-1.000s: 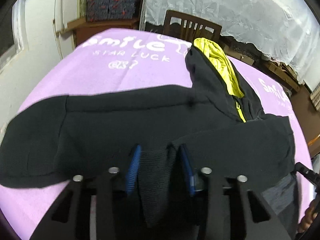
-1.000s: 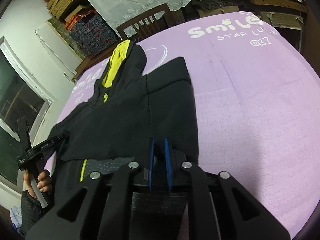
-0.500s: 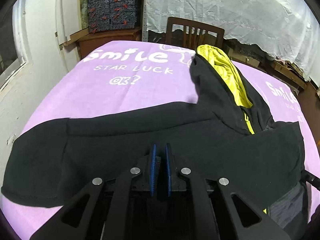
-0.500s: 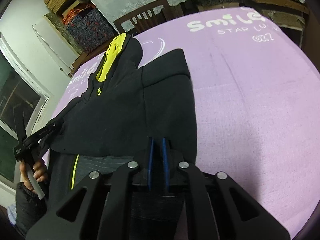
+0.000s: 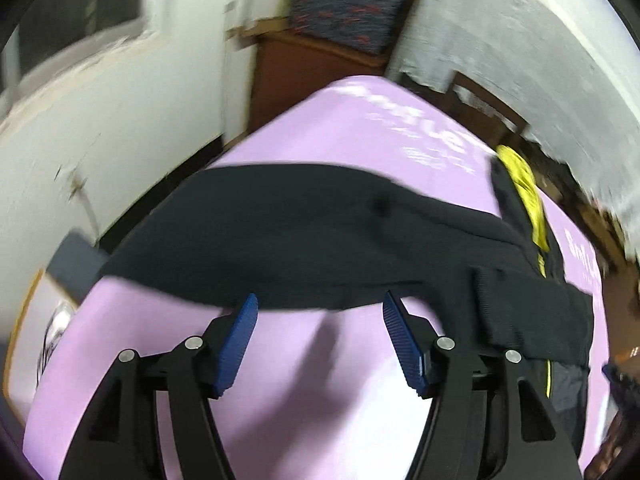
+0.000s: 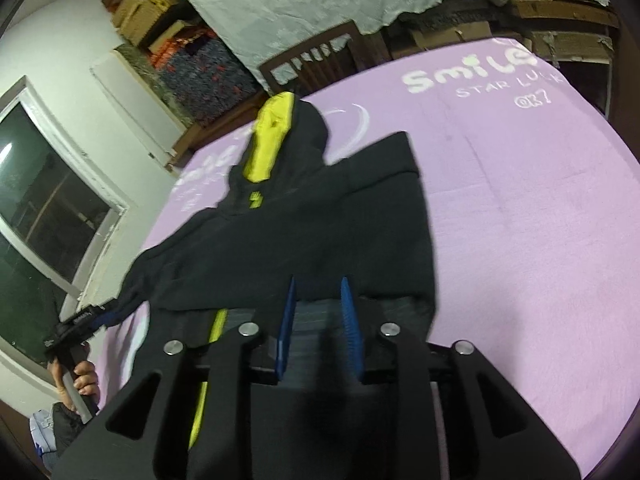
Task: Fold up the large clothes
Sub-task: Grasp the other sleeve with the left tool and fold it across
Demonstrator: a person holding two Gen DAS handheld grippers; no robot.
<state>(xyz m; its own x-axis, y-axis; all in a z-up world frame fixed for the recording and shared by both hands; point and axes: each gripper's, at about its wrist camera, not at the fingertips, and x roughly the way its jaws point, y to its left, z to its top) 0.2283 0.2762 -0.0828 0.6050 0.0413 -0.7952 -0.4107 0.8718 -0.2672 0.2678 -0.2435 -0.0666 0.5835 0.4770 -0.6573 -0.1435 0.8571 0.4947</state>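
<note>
Left wrist view, bench: purple cover (image 5: 320,360) with white lettering, carrying the whole garment; bare cover lies directly under the left gripper.
Hoodie: black hoodie (image 6: 304,240) spread flat across the near-left part of the cover, hood pointing to the far side, yellow lining (image 6: 272,140) exposed.
Sleeve: one sleeve (image 5: 300,236) lies straight out across the cover towards the left edge, apparently set down ready for folding inward.
Ribbed cuff: a knitted band (image 5: 532,316) lies over the body at the right of the left view, consistent with a sleeve already laid across.
Left gripper: left gripper (image 5: 320,308) has just been opening; jaws spread, nothing between them, tips at the near edge of the sleeve. Judged: cloth released.
Right gripper: right gripper (image 6: 318,292) has just been opening; blue pads part-way apart over the near hem, not visibly pressing on cloth.
Person: a hand (image 6: 80,380) grips the left handle at the far left of the right wrist view.
Progress: judged mid-fold; body not yet folded.
</note>
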